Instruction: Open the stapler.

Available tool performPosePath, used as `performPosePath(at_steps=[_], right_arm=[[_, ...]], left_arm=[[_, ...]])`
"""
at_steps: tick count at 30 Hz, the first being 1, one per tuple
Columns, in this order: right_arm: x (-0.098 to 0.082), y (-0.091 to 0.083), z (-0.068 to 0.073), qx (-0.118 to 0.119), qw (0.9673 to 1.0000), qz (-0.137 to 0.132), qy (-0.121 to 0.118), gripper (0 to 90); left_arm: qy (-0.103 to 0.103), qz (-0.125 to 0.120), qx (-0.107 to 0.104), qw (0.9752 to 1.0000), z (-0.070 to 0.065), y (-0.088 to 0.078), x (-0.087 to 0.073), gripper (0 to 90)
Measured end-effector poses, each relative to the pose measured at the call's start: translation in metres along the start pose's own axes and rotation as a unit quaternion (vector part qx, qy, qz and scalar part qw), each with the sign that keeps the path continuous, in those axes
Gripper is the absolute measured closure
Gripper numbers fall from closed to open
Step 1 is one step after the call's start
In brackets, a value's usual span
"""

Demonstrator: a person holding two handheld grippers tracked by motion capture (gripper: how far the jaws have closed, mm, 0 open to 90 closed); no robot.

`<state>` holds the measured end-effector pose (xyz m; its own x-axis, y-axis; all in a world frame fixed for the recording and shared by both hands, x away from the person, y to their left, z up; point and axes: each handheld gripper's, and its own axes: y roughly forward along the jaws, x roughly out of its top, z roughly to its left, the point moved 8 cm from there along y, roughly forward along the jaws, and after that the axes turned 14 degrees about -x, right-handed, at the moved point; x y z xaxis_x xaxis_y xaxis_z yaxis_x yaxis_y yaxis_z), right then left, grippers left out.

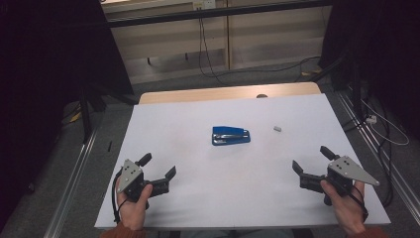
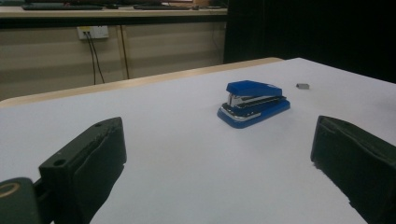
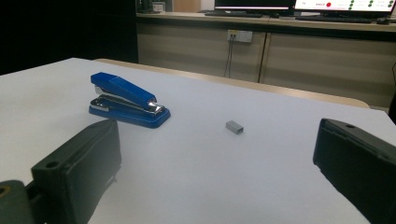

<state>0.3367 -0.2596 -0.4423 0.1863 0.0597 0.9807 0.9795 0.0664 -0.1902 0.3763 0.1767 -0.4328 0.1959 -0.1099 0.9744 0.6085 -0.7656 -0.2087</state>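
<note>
From above, you hold the left hand-held gripper (image 1: 159,166) and the right hand-held gripper (image 1: 311,159) low at the near corners of the white table (image 1: 163,124), each with its jaws spread wide and nothing between them, a stance that reads as a ready position with both tools aimed inward. The blue stapler (image 1: 231,135) lies closed and flat ahead of both, roughly midway between them and well apart from either, and the small grey block of staples (image 1: 277,129) sits just beyond it on the right hand-held gripper's side. Along the left hand-held gripper (image 2: 219,163), the stapler (image 2: 253,102) stands ahead and slightly right of its open jaws, its metal mouth turned towards you, with the staples (image 2: 302,86) farther off behind it. Along the right hand-held gripper (image 3: 217,163), the staples (image 3: 234,126) rest nearly straight ahead between the parted jaws, so this tool looks best placed to pick them up, while the stapler (image 3: 128,102) lies ahead to its left.
</note>
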Motion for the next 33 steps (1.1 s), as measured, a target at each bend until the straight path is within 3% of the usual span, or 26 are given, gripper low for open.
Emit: performPosePath(at_steps=[11,18,23,28,29,33], right_arm=[[-0.002,0.002,0.001,0.007,1.0,0.005,-0.001,0.5],[-0.002,0.004,0.004,0.017,0.9998,0.008,-0.003,0.5],[-0.001,0.006,0.009,0.031,0.9995,0.008,-0.006,1.4],[0.003,0.01,0.016,0.05,0.9987,0.008,-0.004,2.4],[0.002,0.01,0.02,0.061,0.998,0.008,-0.01,2.4],[0.003,0.013,0.026,0.069,0.9975,0.006,-0.013,2.0]], left_arm=[[0.001,0.005,0.003,1.0,-0.002,0.003,-0.001,3.1],[0.006,0.02,0.001,0.9998,-0.003,0.005,-0.003,3.1],[0.008,0.038,-0.015,0.9991,-0.007,0.01,-0.006,3.1],[0.002,0.038,-0.017,0.9991,-0.008,0.016,-0.005,4.0],[0.007,0.041,-0.019,0.9989,-0.009,0.017,-0.005,4.4],[0.015,0.051,-0.029,0.9982,-0.012,0.024,-0.006,4.9]])
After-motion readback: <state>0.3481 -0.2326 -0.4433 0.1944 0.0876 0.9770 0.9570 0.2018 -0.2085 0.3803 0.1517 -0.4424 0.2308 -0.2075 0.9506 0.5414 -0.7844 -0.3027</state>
